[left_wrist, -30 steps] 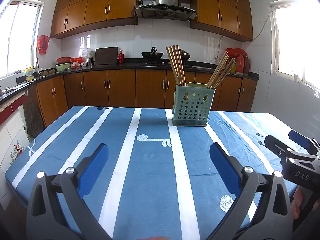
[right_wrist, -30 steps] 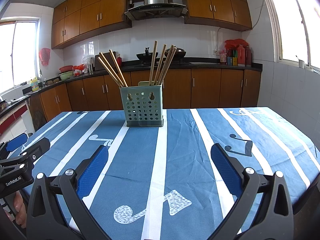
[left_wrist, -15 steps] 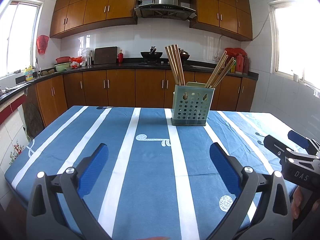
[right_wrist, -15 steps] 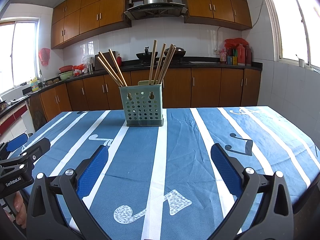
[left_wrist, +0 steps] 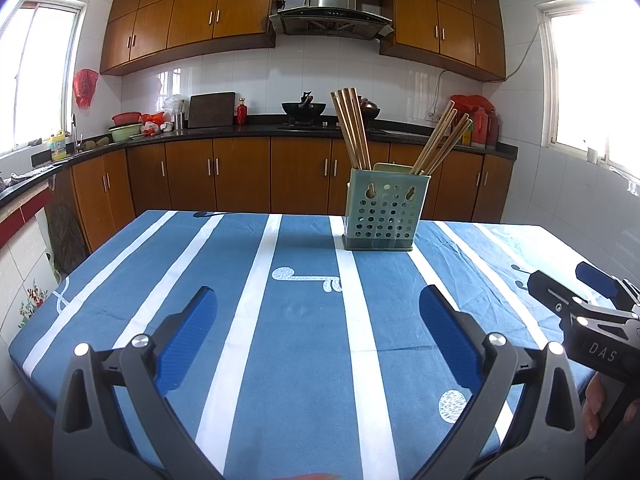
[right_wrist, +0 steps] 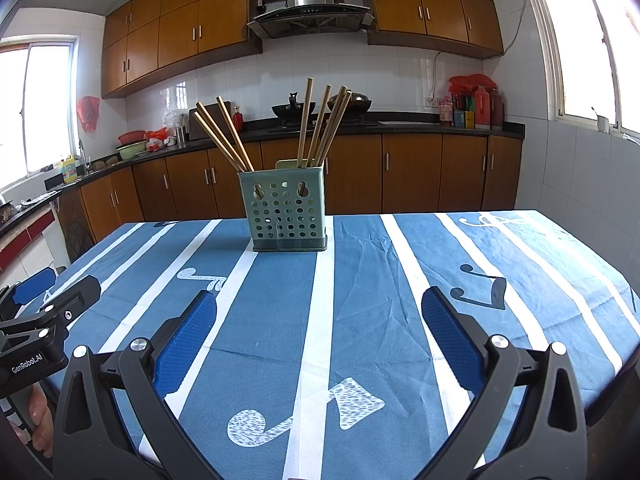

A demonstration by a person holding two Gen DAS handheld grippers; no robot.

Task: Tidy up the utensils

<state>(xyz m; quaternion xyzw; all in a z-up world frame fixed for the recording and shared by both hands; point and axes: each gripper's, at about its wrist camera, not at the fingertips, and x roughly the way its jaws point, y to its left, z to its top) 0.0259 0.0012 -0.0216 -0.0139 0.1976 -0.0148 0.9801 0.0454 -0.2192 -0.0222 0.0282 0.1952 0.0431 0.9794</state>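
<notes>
Both of our grippers hang low over the near end of the table, and each is spread wide with nothing between its blue pads. Our left gripper [left_wrist: 318,332] looks up the striped blue tablecloth [left_wrist: 304,340]; its left pad [left_wrist: 186,334] and right pad [left_wrist: 448,338] stand well apart above bare cloth. Ahead of it and a little to its right, well beyond the fingertips, stands the pale green perforated utensil holder [left_wrist: 384,210], upright on the cloth. Wooden chopsticks [left_wrist: 352,128] rise from the holder's left side in a tight bundle, and a second bunch [left_wrist: 440,142] leans out toward the right.

Our right gripper [right_wrist: 320,330] is just as widely parted, empty, above the cloth with its white music-note print. From it, the same holder sits almost straight ahead, slightly to the left, well apart from the fingertips.

We see each tool from the other's camera: the right one at the far right edge of the left view, the left one at the far left edge of the right view, so they sit side by side, apart, neither touching the holder.

Beyond the table runs a dark kitchen counter [right_wrist: 400,126] with brown cabinets below.
</notes>
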